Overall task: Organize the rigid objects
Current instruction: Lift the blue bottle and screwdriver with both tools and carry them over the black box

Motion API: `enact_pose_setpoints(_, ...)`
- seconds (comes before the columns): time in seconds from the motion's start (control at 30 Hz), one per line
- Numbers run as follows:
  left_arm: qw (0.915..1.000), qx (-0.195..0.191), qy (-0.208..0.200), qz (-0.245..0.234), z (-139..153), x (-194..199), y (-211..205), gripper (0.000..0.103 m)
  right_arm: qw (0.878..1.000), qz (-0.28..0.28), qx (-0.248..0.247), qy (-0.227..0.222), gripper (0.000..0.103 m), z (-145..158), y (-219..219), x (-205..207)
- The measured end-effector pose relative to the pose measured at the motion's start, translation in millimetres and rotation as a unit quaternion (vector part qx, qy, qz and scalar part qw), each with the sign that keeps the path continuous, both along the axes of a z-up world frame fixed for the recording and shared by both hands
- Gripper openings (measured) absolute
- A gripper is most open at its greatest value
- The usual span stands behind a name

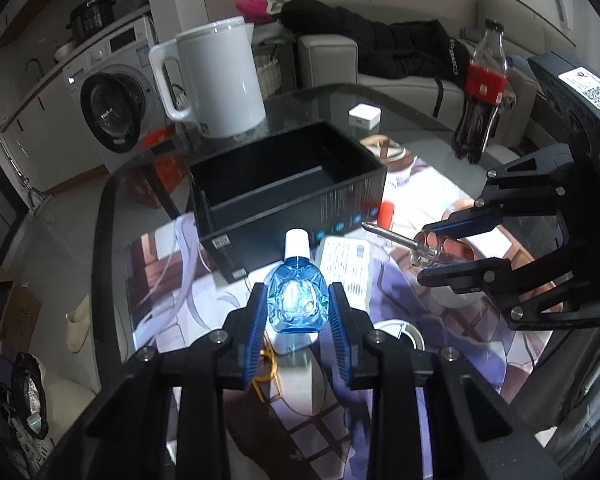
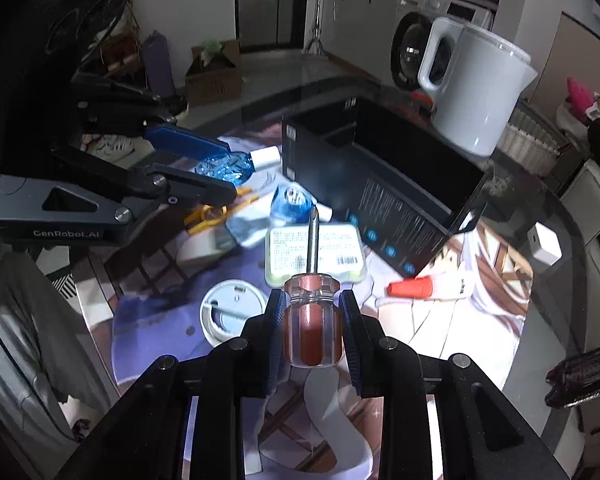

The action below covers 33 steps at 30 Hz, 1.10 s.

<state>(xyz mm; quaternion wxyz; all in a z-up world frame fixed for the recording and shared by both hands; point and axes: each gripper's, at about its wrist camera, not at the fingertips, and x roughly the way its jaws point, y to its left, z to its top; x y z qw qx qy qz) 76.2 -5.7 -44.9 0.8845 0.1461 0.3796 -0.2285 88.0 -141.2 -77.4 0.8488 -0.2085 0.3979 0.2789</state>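
**Both tongs loaded, box waiting**

While lifted clear of the printed mat: left gripper clenched on small blue faceted glass bottle with white cap, pads on either flank, cap pointing ahead toward the box. Right gripper clenched on stubby screwdriver with clear red-cored handle, steel shaft jutting forward. Side grips on the widest parts, probably for steady carrying and a clean drop.

Open black rectangular cardboard box just ahead of both loads, on glass table. Visible interior bare; near corners hidden behind front wall. Likely destination for both items.

On the mat, awaiting sorting:
- white flat labelled plastic case, just before the box
- second blue bottle, lying on its side
- orange-capped white tube
- round white lid
- yellow item, partly hidden, unidentified

White lidded electric kettle behind box, contents unseen. Dark cola bottle well apart, partly full.
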Motion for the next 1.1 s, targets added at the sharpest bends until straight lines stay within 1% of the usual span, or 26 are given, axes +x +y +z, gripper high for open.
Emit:
enact_pose_setpoints(0.03,0.9998,-0.002,-0.017,0.005,4.8,-1.2,0.7,0.029,1.000,-0.001,0.007,-0.024,0.027,6.8,0.7,-2.5)
enact_pose_setpoints(0.1,0.9984,-0.021,-0.050,0.015,18.4,-6.0,4.3,0.029,0.997,-0.006,0.029,-0.066,0.027,21.1,3.0,-7.7)
enact_pose_setpoints(0.17,0.9948,-0.043,-0.088,0.027,32.1,-12.6,8.6,0.029,0.992,-0.004,0.065,-0.111,0.027,36.5,1.5,-15.2)
enact_pose_setpoints(0.23,0.9890,-0.052,-0.133,0.038,44.1,-21.9,11.1,0.029,0.981,-0.005,0.097,-0.165,0.027,52.5,-0.5,-28.8)
enact_pose_setpoints(0.3,0.9822,-0.059,-0.173,0.044,53.3,-31.6,13.3,0.029,0.971,-0.013,0.112,-0.213,0.027,65.3,-4.4,-41.3)
enact_pose_setpoints(0.37,0.9747,-0.070,-0.206,0.052,62.0,-39.7,15.7,0.029,0.961,-0.022,0.132,-0.241,0.027,73.6,-6.2,-50.5)
enact_pose_setpoints(0.43,0.9696,-0.085,-0.222,0.059,67.7,-43.3,19.5,0.029,0.954,-0.033,0.148,-0.260,0.027,79.7,-7.1,-55.4)
enact_pose_setpoints(0.47,0.9684,-0.091,-0.224,0.062,70.4,-42.1,20.7,0.029,0.950,-0.040,0.156,-0.269,0.027,82.8,-7.7,-56.5)
enact_pose_setpoints(0.5,0.9677,-0.097,-0.224,0.065,72.1,-39.0,21.8,0.029,0.947,-0.046,0.162,-0.275,0.027,85.5,-8.3,-56.0)
enact_pose_setpoints(0.63,0.9660,-0.116,-0.217,0.077,72.0,-14.9,22.3,0.029,0.942,-0.069,0.183,-0.272,0.027,93.5,-10.1,-42.4)
enact_pose_setpoints(0.77,0.9652,-0.129,-0.208,0.092,66.1,11.1,18.1,0.029,0.938,-0.093,0.196,-0.269,0.027,98.6,-5.4,-19.7)
enact_pose_setpoints(0.93,0.9630,-0.127,-0.204,0.121,56.7,46.9,10.2,0.029,0.934,-0.126,0.208,-0.261,0.027,98.9,1.0,15.0)
enact_pose_setpoints(1.0,0.9634,-0.125,-0.200,0.127,51.1,58.8,9.1,0.029,0.933,-0.141,0.215,-0.253,0.027,99.7,-0.5,30.1)
enact_pose_setpoints(1.1,0.9652,-0.126,-0.183,0.138,39.8,75.8,9.5,0.029,0.933,-0.165,0.220,-0.233,0.027,95.5,-2.8,52.5)
